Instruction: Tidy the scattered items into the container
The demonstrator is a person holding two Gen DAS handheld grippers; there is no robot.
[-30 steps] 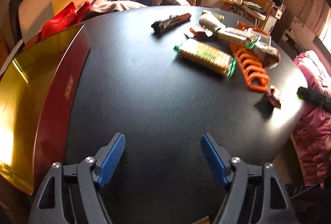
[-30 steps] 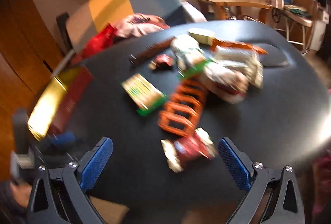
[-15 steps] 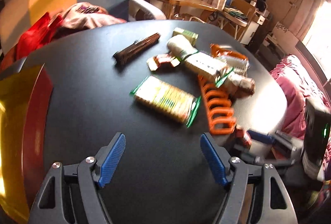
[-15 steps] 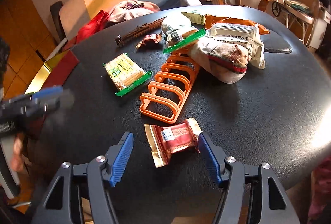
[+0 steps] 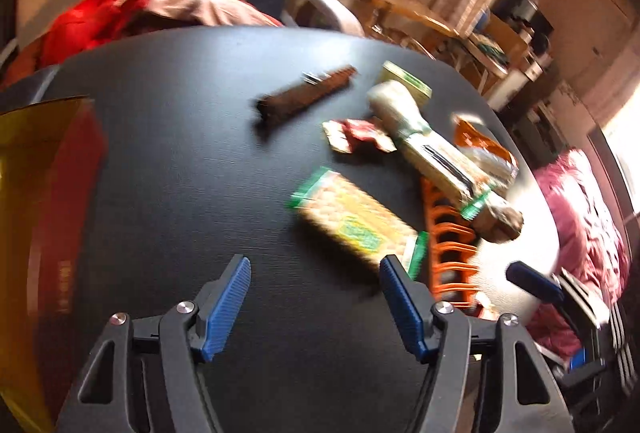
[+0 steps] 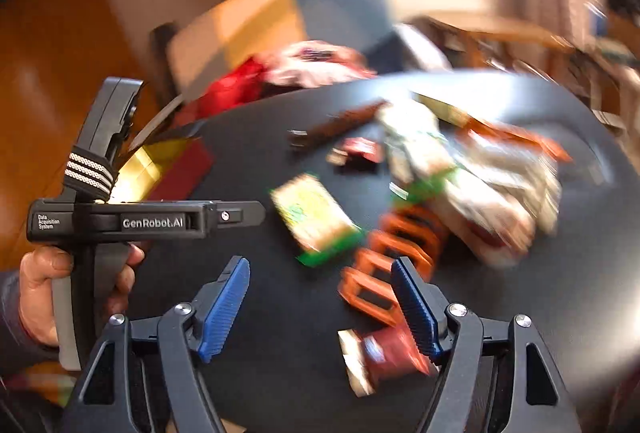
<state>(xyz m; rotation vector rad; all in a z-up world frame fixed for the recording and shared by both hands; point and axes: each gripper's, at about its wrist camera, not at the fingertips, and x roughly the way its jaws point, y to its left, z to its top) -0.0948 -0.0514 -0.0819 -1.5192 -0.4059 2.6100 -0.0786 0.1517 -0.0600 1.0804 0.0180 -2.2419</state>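
Note:
On the black round table (image 5: 180, 169) lie scattered snacks. A green-edged cracker pack (image 5: 356, 225) (image 6: 316, 221) sits just ahead of my open left gripper (image 5: 316, 277), nearer its right finger. Behind it are a brown bar (image 5: 306, 95), a small red wrapper (image 5: 356, 135), a long cracker pack (image 5: 436, 161) and an orange rack (image 5: 452, 249) (image 6: 392, 257). The red and gold box (image 5: 52, 201) (image 6: 168, 169) stands at the table's left. My right gripper (image 6: 320, 277) is open above the table, with a red candy wrapper (image 6: 384, 353) under its right finger, not held.
The right wrist view shows a hand (image 6: 40, 273) holding the left gripper's black body (image 6: 144, 221) at the left. A chair with red and pink clothes (image 5: 160, 5) stands behind the table. Pink fabric (image 5: 580, 201) and a wooden desk (image 5: 400, 9) lie to the right.
Both views are now blurred by motion. My left gripper has come closer to the green-edged cracker pack. My right gripper has swung left, so the red candy wrapper now sits under its right finger.

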